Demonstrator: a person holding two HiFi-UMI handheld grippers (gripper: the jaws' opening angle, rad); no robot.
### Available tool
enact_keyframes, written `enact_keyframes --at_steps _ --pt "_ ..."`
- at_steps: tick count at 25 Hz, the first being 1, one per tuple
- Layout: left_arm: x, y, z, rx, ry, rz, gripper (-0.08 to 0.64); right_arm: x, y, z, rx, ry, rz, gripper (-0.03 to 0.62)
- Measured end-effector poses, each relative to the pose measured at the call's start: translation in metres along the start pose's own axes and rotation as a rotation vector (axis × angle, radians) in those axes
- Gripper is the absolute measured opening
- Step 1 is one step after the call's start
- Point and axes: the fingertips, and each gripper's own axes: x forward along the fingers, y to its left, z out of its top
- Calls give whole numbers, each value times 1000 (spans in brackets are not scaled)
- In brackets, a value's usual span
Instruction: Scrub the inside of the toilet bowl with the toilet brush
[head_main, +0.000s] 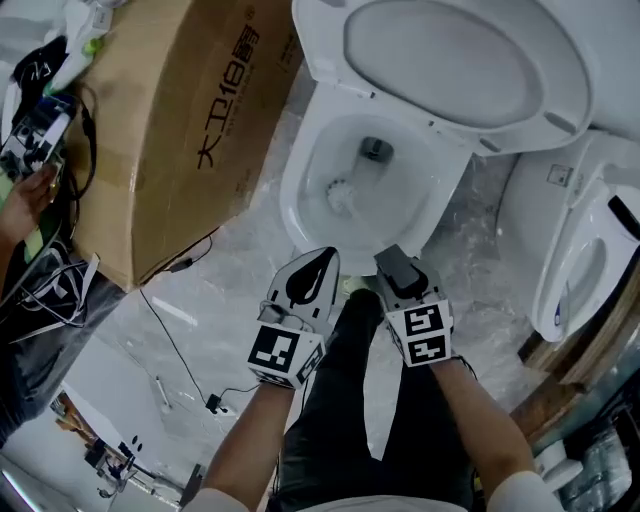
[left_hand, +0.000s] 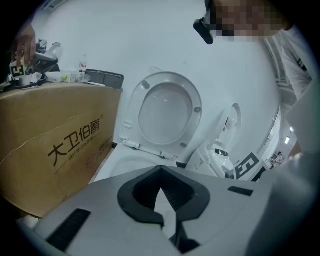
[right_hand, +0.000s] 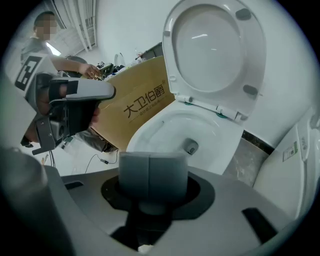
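Person wears black trousers (head_main: 392, 425) and white short sleeves (head_main: 527, 494). The left tongs (head_main: 318, 266) have a white-grey moulded shell with a black teardrop inset. The right tongs (head_main: 396, 262) are dark grey on top. Each carries a white cube with black square markers (head_main: 283, 354).

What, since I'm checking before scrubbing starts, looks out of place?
A second white ceramic toilet lies tipped over right of the open white toilet bowl, and a big brown cardboard box stands close beside it.
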Motion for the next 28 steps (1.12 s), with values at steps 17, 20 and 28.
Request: enact_keyframes --at_steps 17,20,28 --pt "7 20 -4 -28 -26 45 6 34 -73 72 -169 -84 -132 158" --pt "6 24 -6 -36 -24 58 6 27 -86 72 -207 -66 -154 158" --pt "3 19 -5 -37 -23 63 6 -4 -120 47 -291 57 -266 156"
